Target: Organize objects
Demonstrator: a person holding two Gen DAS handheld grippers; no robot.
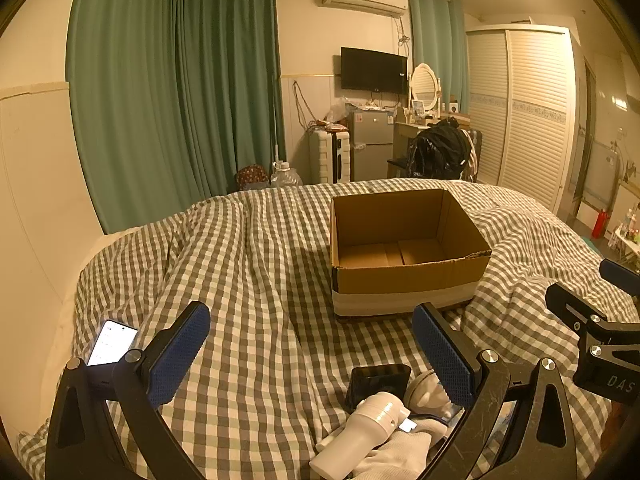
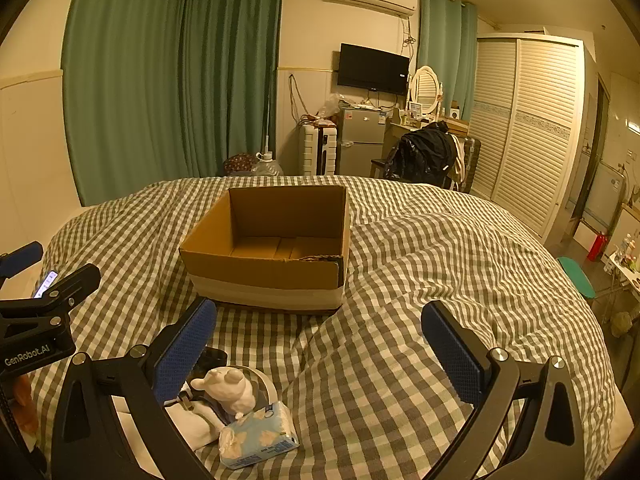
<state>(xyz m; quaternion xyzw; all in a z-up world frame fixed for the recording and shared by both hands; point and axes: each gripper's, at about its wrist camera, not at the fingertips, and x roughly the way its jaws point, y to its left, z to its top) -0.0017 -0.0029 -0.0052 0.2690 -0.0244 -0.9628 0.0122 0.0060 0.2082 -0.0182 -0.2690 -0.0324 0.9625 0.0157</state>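
Both the left gripper (image 1: 310,354) and the right gripper (image 2: 320,350) hang with jaws wide, gripping nothing, above the checked blanket (image 2: 420,248). Near them lie a white hair dryer (image 1: 372,424), a tissue pack (image 2: 258,438) and a white figurine (image 2: 230,394). Beyond stands 1 cardboard box (image 1: 404,270), open.
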